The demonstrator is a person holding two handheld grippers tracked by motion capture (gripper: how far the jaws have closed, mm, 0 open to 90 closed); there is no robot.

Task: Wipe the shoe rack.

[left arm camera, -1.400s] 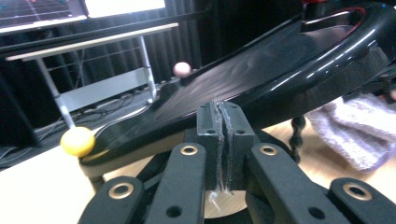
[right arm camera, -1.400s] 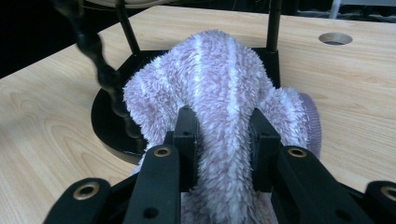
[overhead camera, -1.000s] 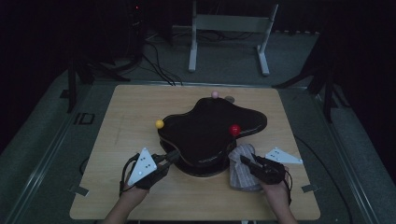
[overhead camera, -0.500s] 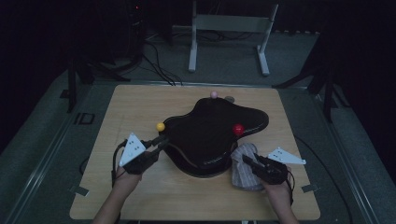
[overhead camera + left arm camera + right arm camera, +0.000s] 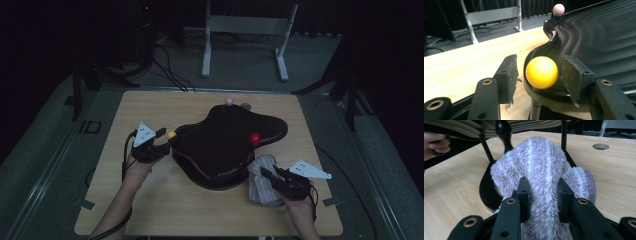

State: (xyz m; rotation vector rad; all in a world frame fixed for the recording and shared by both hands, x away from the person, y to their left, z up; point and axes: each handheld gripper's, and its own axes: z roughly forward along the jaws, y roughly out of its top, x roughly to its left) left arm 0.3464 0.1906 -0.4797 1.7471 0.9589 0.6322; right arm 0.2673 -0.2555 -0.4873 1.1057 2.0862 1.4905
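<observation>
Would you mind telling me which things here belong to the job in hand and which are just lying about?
In the job:
- left gripper, jaws just opened, either side of the yellow ball
- right gripper, shut on the fluffy pink cloth
- black curved stand

Lying about:
- red ball
- pink ball
- white frame on the floor behind the table

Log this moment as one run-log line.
left gripper: opening, around yellow ball | right gripper: shut on fuzzy sock | black stand
</observation>
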